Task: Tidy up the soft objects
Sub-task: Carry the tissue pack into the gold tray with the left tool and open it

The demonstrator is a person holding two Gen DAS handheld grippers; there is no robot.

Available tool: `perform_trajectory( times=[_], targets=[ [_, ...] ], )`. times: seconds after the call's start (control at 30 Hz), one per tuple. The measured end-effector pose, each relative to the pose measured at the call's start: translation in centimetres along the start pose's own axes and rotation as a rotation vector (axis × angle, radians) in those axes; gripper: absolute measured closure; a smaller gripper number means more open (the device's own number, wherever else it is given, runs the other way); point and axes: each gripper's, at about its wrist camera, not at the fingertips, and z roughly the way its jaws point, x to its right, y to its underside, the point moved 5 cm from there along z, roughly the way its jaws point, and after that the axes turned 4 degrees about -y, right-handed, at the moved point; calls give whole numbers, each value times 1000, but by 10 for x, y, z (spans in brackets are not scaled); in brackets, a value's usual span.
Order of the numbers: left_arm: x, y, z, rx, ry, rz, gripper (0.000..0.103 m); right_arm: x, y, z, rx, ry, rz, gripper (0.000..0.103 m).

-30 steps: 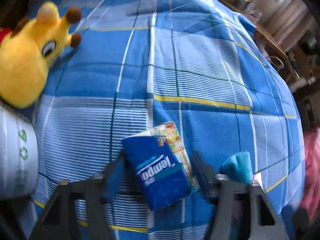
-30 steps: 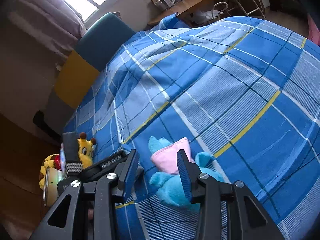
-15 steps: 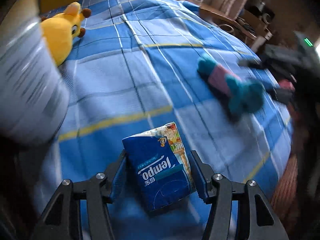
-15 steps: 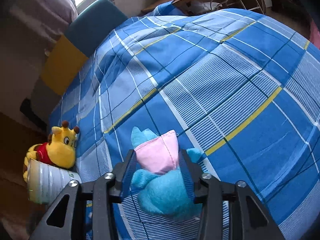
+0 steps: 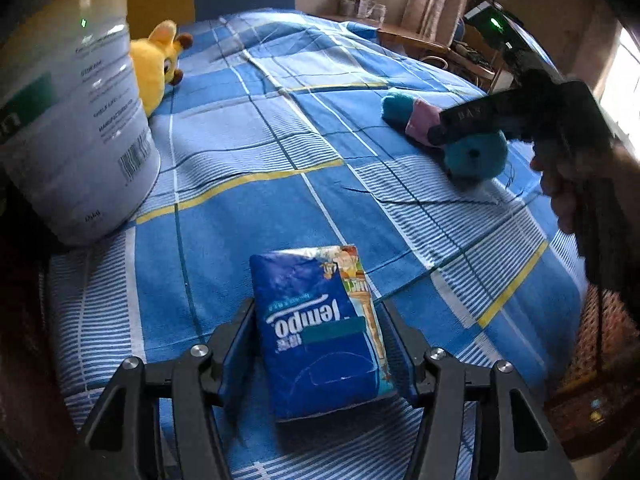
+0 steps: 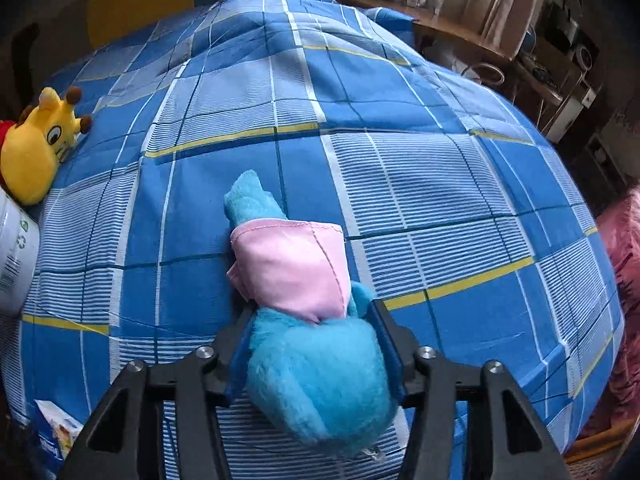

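Note:
A blue Tempo tissue pack (image 5: 316,340) sits clamped between the fingers of my left gripper (image 5: 316,306), just above the blue checked bedspread (image 5: 260,132). A blue plush toy in a pink garment (image 6: 316,380) lies on the bed. My right gripper (image 6: 312,312) straddles its furry end, which fills the gap between the widened jaws. The left wrist view shows that same plush (image 5: 476,156) under the right gripper, with a hand (image 5: 560,184) on the handle. A yellow giraffe plush (image 6: 36,152) lies at the bed's far left.
A tall white can (image 5: 72,120) stands on the bed's left side next to the giraffe plush (image 5: 154,68). A wooden desk (image 6: 460,36) with clutter runs beyond the bed's far right. Something pink and fluffy (image 6: 624,280) is off the right edge.
My left gripper swung the tissue pack away from the blue plush toward the white can. My right gripper rolled, sank over the plush and widened its jaws around it.

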Motion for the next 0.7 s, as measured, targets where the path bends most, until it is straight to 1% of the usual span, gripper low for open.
perform_trajectory(
  times=[0.1,0.13,0.2,0.3,0.4,0.6,0.67,0.7],
  targets=[
    [4,4,-1,33,-41,16,43,3,1,2,-5,5,3,51],
    [4,3,-1,39,-45,14,44,3,1,2,-5,7,1,51],
    [1,4,-3,57,-61,4,50,0,-1,3,-4,13,-4,52],
    [1,2,0,74,-64,-7,50,-4,0,1,1,25,-25,53],
    [1,3,-2,80,-77,-2,50,-3,-2,3,2,20,-12,53],
    [-7,4,-10,55,-83,-76,51,-2,-1,5,-2,7,-6,52],
    [-11,4,-18,58,-80,-95,51,-2,-2,6,-6,8,-11,52],
    [-12,3,-24,68,-94,-90,51,-3,-2,6,-4,14,-13,52]
  ],
)
